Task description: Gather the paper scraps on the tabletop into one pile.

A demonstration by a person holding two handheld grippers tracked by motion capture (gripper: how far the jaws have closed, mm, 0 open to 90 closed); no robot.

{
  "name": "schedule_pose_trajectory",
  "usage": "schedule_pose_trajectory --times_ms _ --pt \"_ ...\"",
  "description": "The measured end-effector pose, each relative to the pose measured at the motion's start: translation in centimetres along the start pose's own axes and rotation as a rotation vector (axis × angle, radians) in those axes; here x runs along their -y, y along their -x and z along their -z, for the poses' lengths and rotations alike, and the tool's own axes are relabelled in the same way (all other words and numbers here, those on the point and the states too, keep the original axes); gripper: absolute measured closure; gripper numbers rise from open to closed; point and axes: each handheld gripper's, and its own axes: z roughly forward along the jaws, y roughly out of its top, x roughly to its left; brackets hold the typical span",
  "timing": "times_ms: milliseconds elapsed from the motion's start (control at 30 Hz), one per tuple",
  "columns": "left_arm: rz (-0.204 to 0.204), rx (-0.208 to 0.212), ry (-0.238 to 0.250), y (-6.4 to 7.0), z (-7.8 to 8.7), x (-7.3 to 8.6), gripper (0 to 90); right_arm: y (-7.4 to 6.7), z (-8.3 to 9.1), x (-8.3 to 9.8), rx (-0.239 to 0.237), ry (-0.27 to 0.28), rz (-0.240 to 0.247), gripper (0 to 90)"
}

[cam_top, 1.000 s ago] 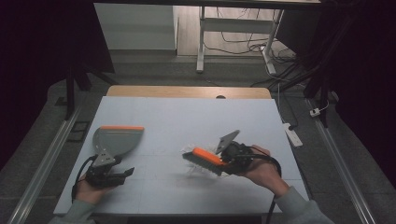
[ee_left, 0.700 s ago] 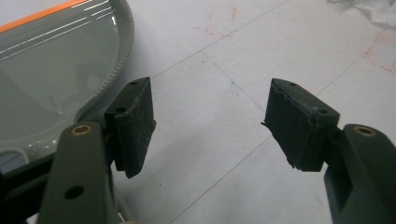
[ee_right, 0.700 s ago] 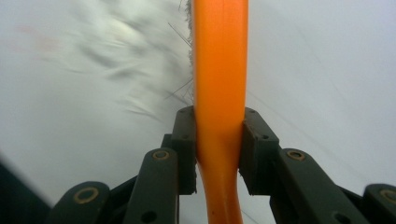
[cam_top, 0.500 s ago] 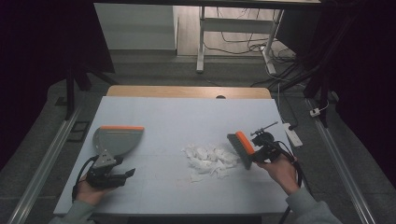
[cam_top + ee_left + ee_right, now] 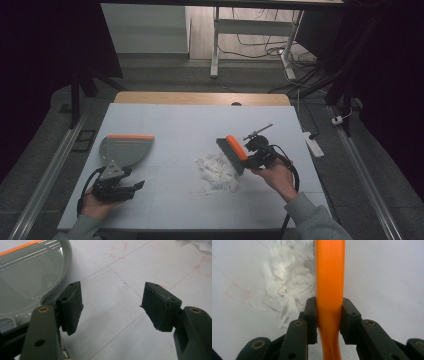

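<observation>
Right hand-held gripper [image 5: 329, 322]: clamped on orange brush [image 5: 235, 152], bristles at paper scraps [image 5: 216, 172], mid-bench [image 5: 200, 115] | Left hand-held gripper [image 5: 111, 307]: jaws apart, empty, beside grey dustpan [image 5: 125, 149], near left edge

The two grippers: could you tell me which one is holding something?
The right gripper, shut on the orange brush; the left gripper is open.

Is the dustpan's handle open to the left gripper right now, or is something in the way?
Probably yes. The left gripper has open, empty jaws and sits just beside the dustpan, with bare table around it. The paper scraps and brush lie well off.
</observation>
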Motion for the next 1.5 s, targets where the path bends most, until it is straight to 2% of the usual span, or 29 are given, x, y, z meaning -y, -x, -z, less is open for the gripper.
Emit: schedule_pose_trajectory --times_ms 233,367,567,767,900,1133,1300,1500 --pt "0.001 -0.002 -0.003 0.0 -0.1 0.0 33.7 0.7 3.5 0.7 0.000 0.104 -0.005 70.2" --pt "0.001 -0.004 -0.005 0.1 -0.1 0.0 33.7 0.7 4.4 1.0 -0.016 0.125 0.007 70.2" --pt "0.003 -0.006 -0.005 0.0 -0.1 0.0 33.7 0.4 4.4 1.1 -0.032 0.134 0.025 70.2" --pt "0.003 -0.006 -0.004 0.0 -0.1 0.0 33.7 1.4 4.0 2.0 -0.022 0.143 0.017 70.2" --pt "0.005 -0.006 -0.002 0.0 -0.1 -0.1 33.7 2.6 3.7 3.3 -0.012 0.162 0.005 70.2" --pt "0.003 -0.005 0.002 0.3 -0.2 -0.3 33.3 4.8 3.3 6.2 0.037 0.197 -0.014 70.2" --pt "0.001 -0.006 0.006 0.5 -0.3 -0.6 33.1 5.6 3.2 8.1 0.053 0.228 -0.020 70.2" --pt "-0.006 -0.003 0.008 0.7 -0.5 -0.8 32.8 6.2 2.7 9.4 0.076 0.239 -0.021 70.2"
